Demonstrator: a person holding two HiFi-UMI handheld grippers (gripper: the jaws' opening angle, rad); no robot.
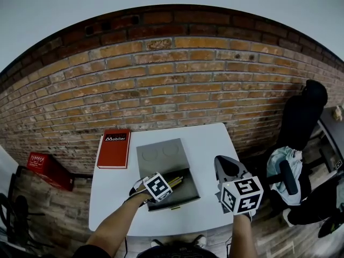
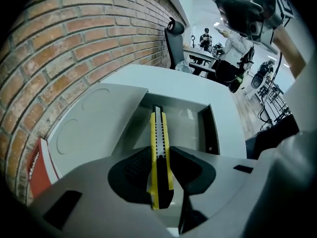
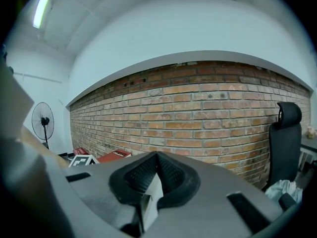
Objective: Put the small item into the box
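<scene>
Yellow utility knife [image 2: 158,128] is clamped in L claw [image 2: 159,155], tip at 12 o'clock over open grey box [image 2: 210,128] on counter [image 1: 209,144]. R claw [image 3: 156,158] clenched, empty. Step: placement. Next: lower knife into box w/o snagging rim, release.

in the head view my left hand-held gripper [image 1: 163,186] covers the near end of the box [image 1: 161,155] and most of the yellow knife [image 1: 176,181]. the left gripper view's edge cuts off the red book [image 2: 35,168]; the far people [image 2: 207,37] are too small to tell.
</scene>
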